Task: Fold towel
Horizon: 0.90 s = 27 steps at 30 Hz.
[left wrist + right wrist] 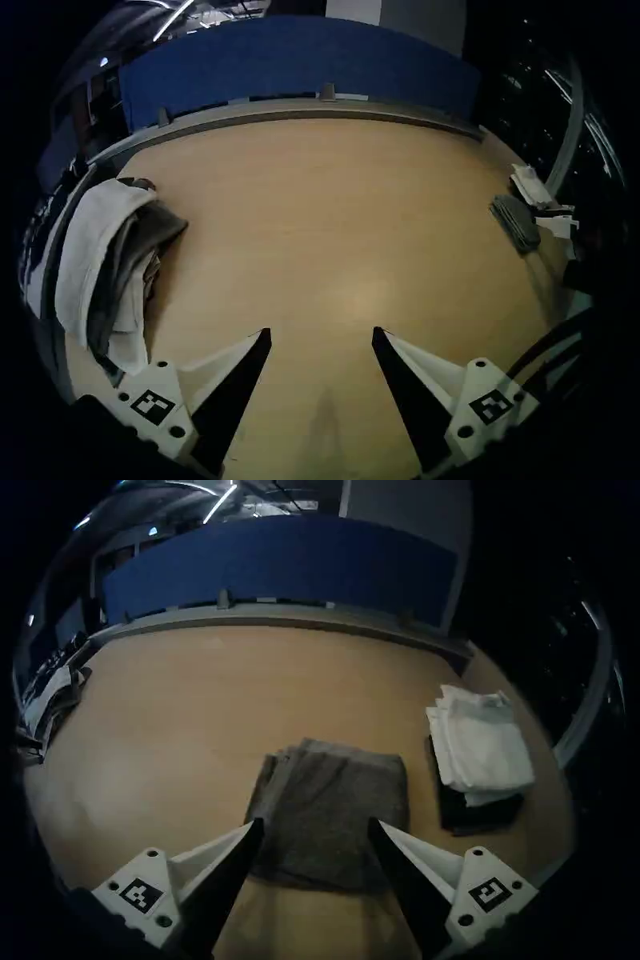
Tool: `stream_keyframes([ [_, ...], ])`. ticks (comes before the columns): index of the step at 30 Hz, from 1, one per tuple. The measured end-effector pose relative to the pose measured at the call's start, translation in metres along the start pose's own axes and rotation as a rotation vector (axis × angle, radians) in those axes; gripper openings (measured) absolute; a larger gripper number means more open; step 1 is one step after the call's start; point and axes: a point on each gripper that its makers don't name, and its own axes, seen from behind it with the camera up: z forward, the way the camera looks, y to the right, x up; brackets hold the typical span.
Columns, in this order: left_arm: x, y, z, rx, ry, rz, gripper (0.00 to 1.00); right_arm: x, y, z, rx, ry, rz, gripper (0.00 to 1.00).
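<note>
Grey folded towel (336, 792) flat on the wooden table (200, 704), partly between the tips of the spread right gripper (314, 821)

Folded towel (332, 800) lies on table (176, 712) beside towel stack (480, 756).

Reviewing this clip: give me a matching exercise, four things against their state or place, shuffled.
Things:
1. grey towel
2. white towels
3. towel heap
4. blue partition

States or places:
a. behind the far edge of the desk
b. folded, stacked on something dark
c. folded flat, lying alone
d. loose and crumpled at the desk's edge

Pairs: 1-c, 2-b, 3-d, 4-a.
</note>
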Motion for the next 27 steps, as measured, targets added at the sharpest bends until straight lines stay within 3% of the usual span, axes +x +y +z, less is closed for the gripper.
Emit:
stream_keyframes([
  [9, 0.039, -0.014, -0.003, 0.018, 0.169, -0.047, 0.94, 0.061, -0.03, -0.025, 0.043, 0.248, 0.035, 1.0],
  [13, 0.071, -0.026, -0.015, 0.069, 0.299, -0.047, 0.94, 0.086, -0.039, -0.042, 0.027, 0.337, 0.068, 1.0],
  [19, 0.109, -0.036, -0.032, 0.099, 0.429, -0.059, 0.94, 0.122, -0.056, -0.071, 0.021, 0.489, 0.105, 1.0],
  [27, 0.148, -0.053, -0.058, 0.139, 0.599, -0.102, 0.94, 0.146, -0.077, -0.099, 0.037, 0.61, 0.132, 1.0],
])
